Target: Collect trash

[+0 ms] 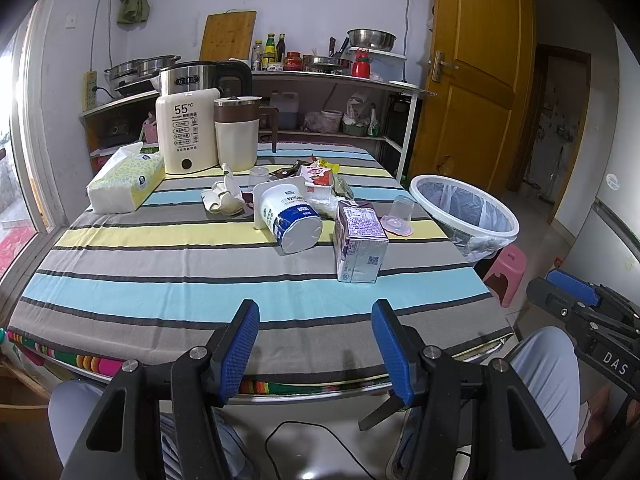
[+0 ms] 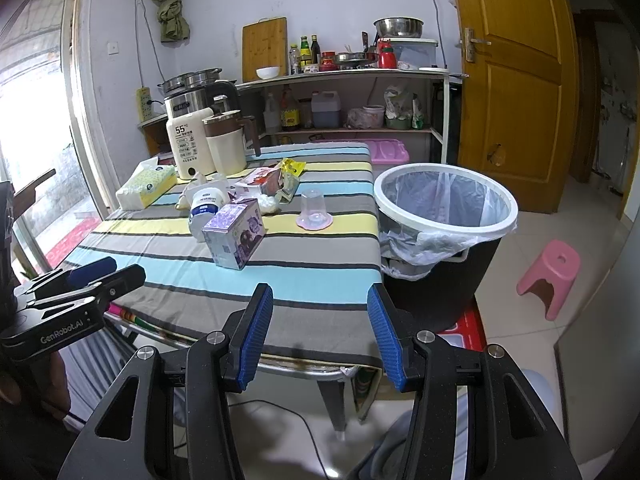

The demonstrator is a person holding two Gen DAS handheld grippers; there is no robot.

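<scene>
Left gripper (image 1: 316, 348): jaws apart, empty, bottom centre.
Right gripper (image 2: 320, 336): likewise empty.
Done: nothing; bin (image 2: 446, 204) looks empty.
Left: carton (image 2: 236, 236), tub (image 1: 290, 218), cup (image 2: 314, 210), wrappers (image 1: 318, 176), mid-frame.

Both grippers are showing black angular frames with silver round screws and ribbed blue pads: the left gripper (image 1: 315, 344), lettered "GenRobot.AI" on its side, and the right gripper (image 2: 320, 334), lettered "DAS". The person is wearing pale grey trousers (image 1: 540, 364).

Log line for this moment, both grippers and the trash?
left gripper: open, empty | right gripper: open, empty | purple milk carton: on striped table | white-rimmed bin: beside table
</scene>
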